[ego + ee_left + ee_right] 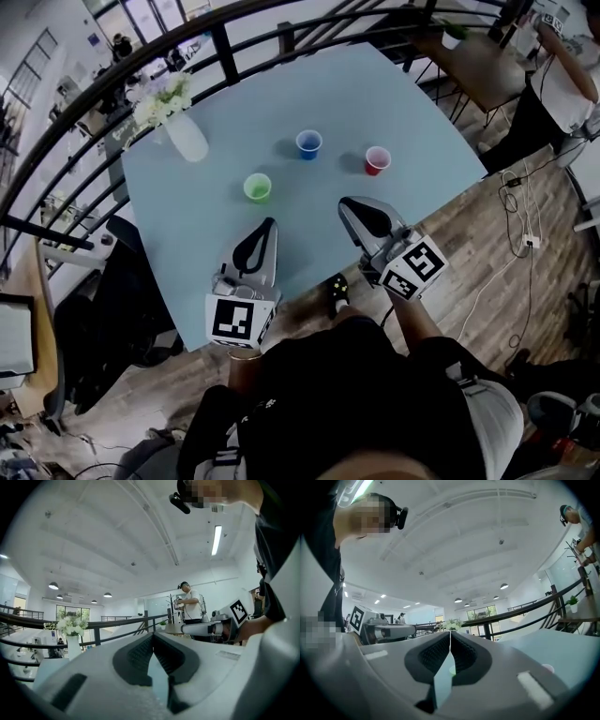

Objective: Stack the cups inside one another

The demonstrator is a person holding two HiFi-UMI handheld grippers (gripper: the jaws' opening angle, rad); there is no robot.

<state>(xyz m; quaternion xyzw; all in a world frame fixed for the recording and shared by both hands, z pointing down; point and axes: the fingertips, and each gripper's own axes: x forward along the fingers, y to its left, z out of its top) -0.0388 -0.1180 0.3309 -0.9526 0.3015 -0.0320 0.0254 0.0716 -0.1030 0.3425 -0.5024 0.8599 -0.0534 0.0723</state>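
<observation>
Nearest the camera, the person's dark top point(347, 394) fills the lower edge of the head view, and two hand-held grippers are held out from it over the near edge of the pale blue table point(412, 112). The left gripper point(269, 226) is seen with its jaws brought together at the tips and nothing between them. The right gripper point(346, 205) is likewise closed and empty.

Farther out, from left to right, a white vase of flowers point(186, 139), a green cup point(257, 187), a blue cup point(308, 143) and a red cup point(377, 160) stand upright on the table. The cups are well apart and none is nested.

No stacking is judged to have been done; the step in hand appears to be the approach. For the next move, a gripper's jaws would have to be opened before a cup wall can be taken. The green cup lies closest to the left gripper and the red cup to the right.
</observation>
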